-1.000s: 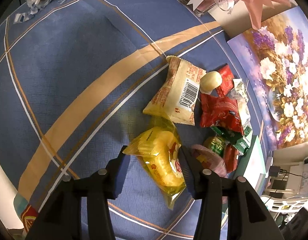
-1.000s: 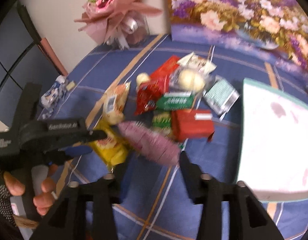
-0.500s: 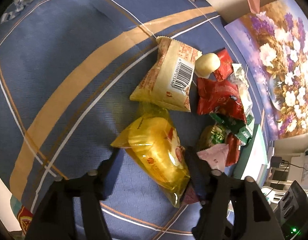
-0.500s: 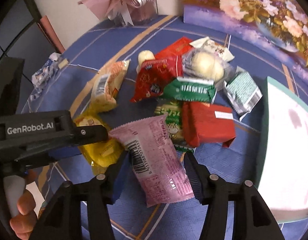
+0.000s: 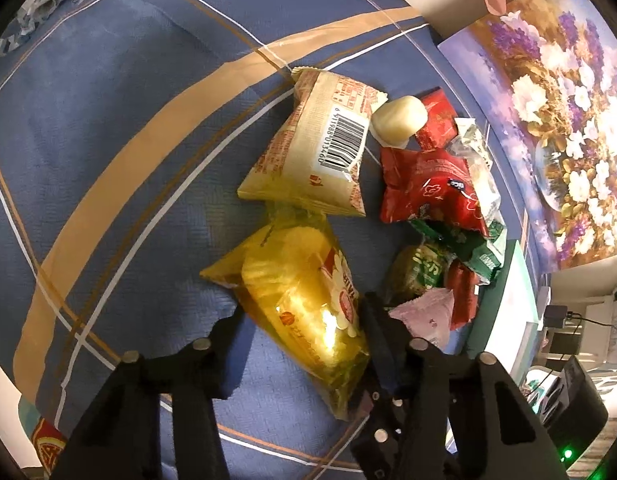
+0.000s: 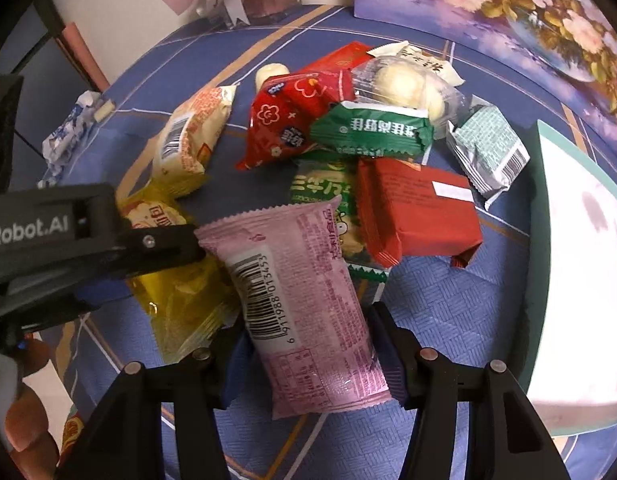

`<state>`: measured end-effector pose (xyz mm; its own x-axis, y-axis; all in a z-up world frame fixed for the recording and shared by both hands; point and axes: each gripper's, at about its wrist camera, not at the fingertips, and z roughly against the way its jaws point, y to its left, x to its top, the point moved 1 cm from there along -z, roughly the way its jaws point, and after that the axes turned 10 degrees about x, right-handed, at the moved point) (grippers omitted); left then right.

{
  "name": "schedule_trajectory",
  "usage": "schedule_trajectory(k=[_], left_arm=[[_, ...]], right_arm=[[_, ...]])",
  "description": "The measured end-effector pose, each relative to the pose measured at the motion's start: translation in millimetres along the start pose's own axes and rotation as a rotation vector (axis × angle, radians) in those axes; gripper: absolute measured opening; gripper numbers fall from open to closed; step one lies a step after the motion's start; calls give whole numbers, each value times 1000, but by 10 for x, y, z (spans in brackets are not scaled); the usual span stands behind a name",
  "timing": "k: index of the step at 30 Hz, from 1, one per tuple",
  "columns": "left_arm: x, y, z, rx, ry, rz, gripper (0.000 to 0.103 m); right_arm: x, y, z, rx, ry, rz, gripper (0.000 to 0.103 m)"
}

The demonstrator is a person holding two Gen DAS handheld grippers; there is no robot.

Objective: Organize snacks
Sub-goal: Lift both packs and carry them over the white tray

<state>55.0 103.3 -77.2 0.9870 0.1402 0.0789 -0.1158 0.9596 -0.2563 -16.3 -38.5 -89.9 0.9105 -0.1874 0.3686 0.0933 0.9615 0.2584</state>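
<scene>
snacks piled on blue checked cloth (image 6: 448, 312). left gripper (image 5: 300, 312) closing around soft crinkly yellow plastic snack bag (image 5: 304, 300). right gripper (image 6: 304, 332) closing around light slippery pink plastic snack packet (image 6: 304, 304), beside the yellow one. best pinched mid-body, gently; likely crushable inside.

Glossy crinkled plastic on the yellow snack bag (image 5: 304, 304), matt woven cloth on the blue tablecloth (image 5: 120, 128).
</scene>
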Motion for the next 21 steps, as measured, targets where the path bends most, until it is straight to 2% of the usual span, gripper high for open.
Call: schedule_trajectory(k=[3,6,16,21], left_arm=[[-11,-19,52,0,-13,0,47],[-11,-31,113,-4,-29,4,46],[-90,-13,429,-65,-90,-6,45],[-119,-123,549,-89,-123,-30,45]], right_arm=[[26,-57,49,2,-13,-28,48],[23,-128,118,17,-28,-61,45],[24,-226,520,60,-110,-104,45],[-1,-222,767,63,-159,-132,45]])
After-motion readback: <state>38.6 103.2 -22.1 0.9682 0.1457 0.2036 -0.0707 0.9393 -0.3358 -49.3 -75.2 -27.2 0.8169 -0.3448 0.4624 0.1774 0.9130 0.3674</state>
